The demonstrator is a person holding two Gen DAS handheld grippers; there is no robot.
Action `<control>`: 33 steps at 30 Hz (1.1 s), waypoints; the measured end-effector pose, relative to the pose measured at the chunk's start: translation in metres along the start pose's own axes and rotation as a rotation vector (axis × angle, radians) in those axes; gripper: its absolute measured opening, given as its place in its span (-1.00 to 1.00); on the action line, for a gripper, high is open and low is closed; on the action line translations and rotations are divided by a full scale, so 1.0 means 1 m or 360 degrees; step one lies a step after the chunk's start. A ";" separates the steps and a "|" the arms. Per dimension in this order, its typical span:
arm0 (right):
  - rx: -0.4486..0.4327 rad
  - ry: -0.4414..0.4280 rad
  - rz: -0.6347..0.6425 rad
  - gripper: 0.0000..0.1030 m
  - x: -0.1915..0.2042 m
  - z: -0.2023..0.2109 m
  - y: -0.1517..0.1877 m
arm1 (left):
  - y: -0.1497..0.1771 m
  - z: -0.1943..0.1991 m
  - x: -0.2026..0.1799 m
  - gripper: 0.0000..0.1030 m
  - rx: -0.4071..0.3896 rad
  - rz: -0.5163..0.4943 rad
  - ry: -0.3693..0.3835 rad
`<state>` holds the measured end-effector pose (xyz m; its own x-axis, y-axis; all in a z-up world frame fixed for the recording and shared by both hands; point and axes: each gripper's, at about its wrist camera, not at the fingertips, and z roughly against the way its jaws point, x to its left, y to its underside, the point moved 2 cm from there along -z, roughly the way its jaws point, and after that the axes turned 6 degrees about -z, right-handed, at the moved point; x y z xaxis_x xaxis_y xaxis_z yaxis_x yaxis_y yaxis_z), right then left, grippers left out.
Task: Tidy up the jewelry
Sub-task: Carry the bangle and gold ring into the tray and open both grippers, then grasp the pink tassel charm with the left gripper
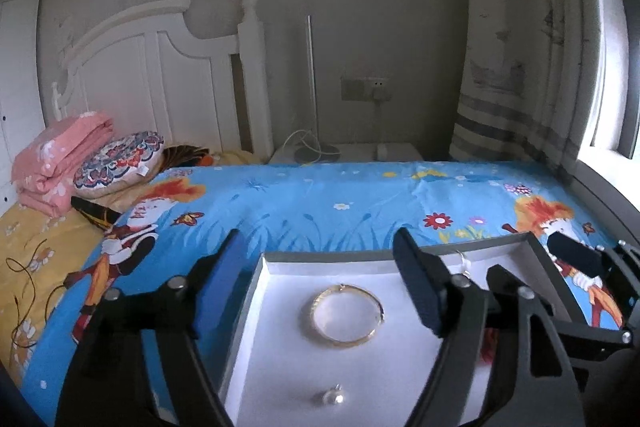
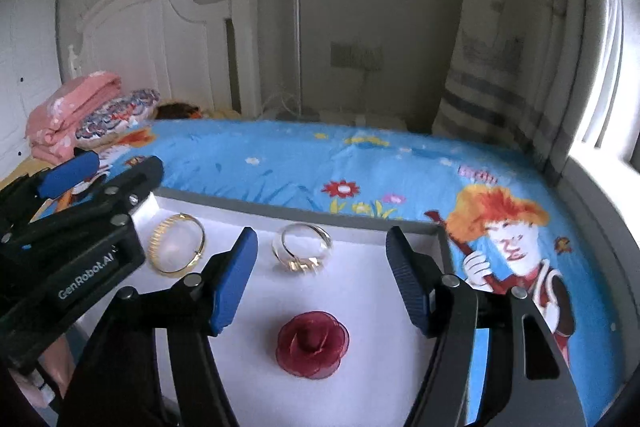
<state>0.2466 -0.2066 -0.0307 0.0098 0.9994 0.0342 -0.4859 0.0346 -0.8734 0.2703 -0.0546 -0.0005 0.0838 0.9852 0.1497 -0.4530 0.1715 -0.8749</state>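
Observation:
A shallow white tray with a grey rim (image 1: 320,258) (image 2: 280,205) lies on the bed. In it lie a gold bangle (image 1: 347,314) (image 2: 177,243), a silver-and-gold bangle (image 2: 302,247), a dark red fabric rose (image 2: 313,343) and a small pearl pendant (image 1: 333,395). My left gripper (image 1: 320,287) is open and empty, its fingers straddling the gold bangle from above. My right gripper (image 2: 322,279) is open and empty, above the tray between the silver-and-gold bangle and the rose. The left gripper's body shows at the left of the right wrist view (image 2: 80,227).
The tray rests on a blue cartoon-print bedsheet (image 1: 320,203). A folded pink blanket (image 1: 60,163) and a patterned cushion (image 1: 120,159) lie at the head of the bed by the white headboard (image 1: 160,75). A nightstand (image 1: 344,151) and a curtain (image 1: 532,67) stand beyond.

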 end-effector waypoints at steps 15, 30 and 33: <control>-0.0070 -0.0107 -0.0021 0.39 -0.023 0.124 0.075 | 0.063 0.114 0.017 0.76 -0.0081 -0.0011 0.0104; -0.0038 -0.0056 -0.0023 0.61 -0.014 0.145 0.138 | 0.148 0.115 0.003 0.80 0.0157 -0.0063 0.0168; -0.0030 -0.0061 -0.0014 0.61 -0.011 0.141 0.143 | 0.153 0.111 0.000 0.80 0.0178 -0.0077 0.0181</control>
<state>0.0539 -0.2136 -0.0871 -0.0196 0.9980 0.0601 -0.4694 0.0439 -0.8819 0.1022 -0.0273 -0.0829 0.2052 0.9698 0.1318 -0.5414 0.2246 -0.8102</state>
